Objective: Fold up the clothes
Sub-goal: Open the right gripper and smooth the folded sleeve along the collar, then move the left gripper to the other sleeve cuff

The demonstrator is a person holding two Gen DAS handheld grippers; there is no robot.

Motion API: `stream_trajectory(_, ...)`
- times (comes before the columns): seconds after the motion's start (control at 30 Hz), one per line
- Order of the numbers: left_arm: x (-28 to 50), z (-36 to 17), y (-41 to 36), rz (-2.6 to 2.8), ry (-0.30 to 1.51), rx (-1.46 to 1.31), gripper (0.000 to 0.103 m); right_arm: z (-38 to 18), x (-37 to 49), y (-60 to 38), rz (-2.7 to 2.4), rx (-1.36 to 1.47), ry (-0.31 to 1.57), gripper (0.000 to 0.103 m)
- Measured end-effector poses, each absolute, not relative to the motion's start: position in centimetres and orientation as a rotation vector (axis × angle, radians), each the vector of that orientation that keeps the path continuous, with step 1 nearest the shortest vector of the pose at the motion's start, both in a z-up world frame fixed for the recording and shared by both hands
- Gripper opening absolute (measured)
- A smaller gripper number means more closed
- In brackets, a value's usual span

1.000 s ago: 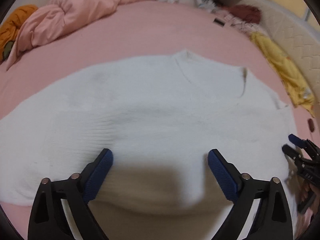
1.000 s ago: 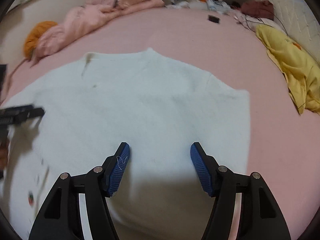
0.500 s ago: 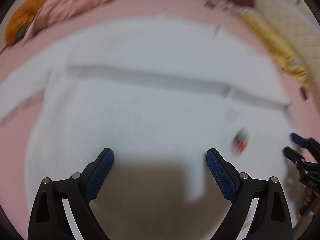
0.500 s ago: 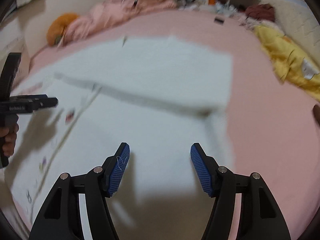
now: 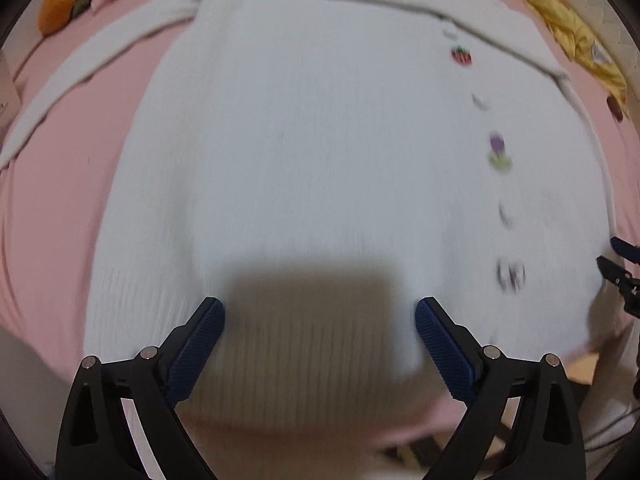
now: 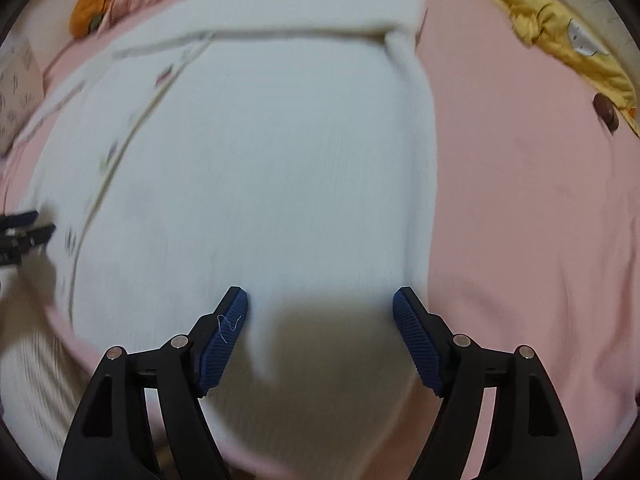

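A white ribbed cardigan (image 5: 320, 140) lies spread on the pink bed (image 6: 520, 200). Small embroidered patches run down its placket (image 5: 498, 152), and a fold edge crosses its far side (image 6: 300, 34). One sleeve (image 5: 80, 64) trails off to the left. My left gripper (image 5: 319, 312) hovers open over the near hem with nothing between its fingers. My right gripper (image 6: 320, 300) hovers over the cardigan's right half; its jaws are opening and nothing is between them. Each gripper shows at the edge of the other's view: the right gripper (image 5: 616, 264), the left gripper (image 6: 24, 228).
A crumpled yellow garment (image 6: 560, 28) lies at the far right, with a small dark round object (image 6: 606, 112) near it. An orange cushion (image 6: 96, 0) and pink bedding sit at the far left. The bed's near edge runs just under the grippers, beside a person's pale ribbed clothing (image 6: 28, 380).
Both grippers have drawn back toward the near edge of the bed. The cardigan's patched placket and fold edge have come into view. The right jaws stand wider than before.
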State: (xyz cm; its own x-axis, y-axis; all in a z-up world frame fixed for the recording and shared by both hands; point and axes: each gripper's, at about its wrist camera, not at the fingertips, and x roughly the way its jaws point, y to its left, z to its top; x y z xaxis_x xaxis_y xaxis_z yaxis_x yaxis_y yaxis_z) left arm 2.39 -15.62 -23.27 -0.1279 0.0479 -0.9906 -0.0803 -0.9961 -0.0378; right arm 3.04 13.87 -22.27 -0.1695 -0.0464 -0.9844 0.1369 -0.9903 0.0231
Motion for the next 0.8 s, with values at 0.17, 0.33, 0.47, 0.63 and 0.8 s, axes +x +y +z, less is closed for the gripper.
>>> stream_trajectory(0.17, 3.8, -17.2, -15.7, 2.38, -0.391, -1.662, 0.095, -18.8, 1.9, 12.5, -2.21, 1.929, -0.129, 0.076)
stream_trajectory(0.33, 5.1, -15.2, -13.9, 2.675, -0.399, -1.374, 0.1, -13.2, 0.9, 9.8, -2.717, 1.38, -0.116, 0.078)
stream_trajectory(0.47, 6.6, -19.3, -12.7, 2.7, -0.468, -1.25, 0.1, -15.9, 1.5, 8.4, -2.831, 1.333, -0.051, 0.08)
stream_trajectory(0.63, 4.6, -19.9, -11.8, 2.658, -0.357, -1.321, 0.1, -18.7, 4.4, 7.0, -2.761, 1.354, 0.091, 0.08)
stream_trajectory(0.8, 4.8, -20.3, -12.8, 2.671, -0.391, -1.348, 0.1, -17.5, 5.1, 6.3, -2.774, 1.257, 0.104, 0.08)
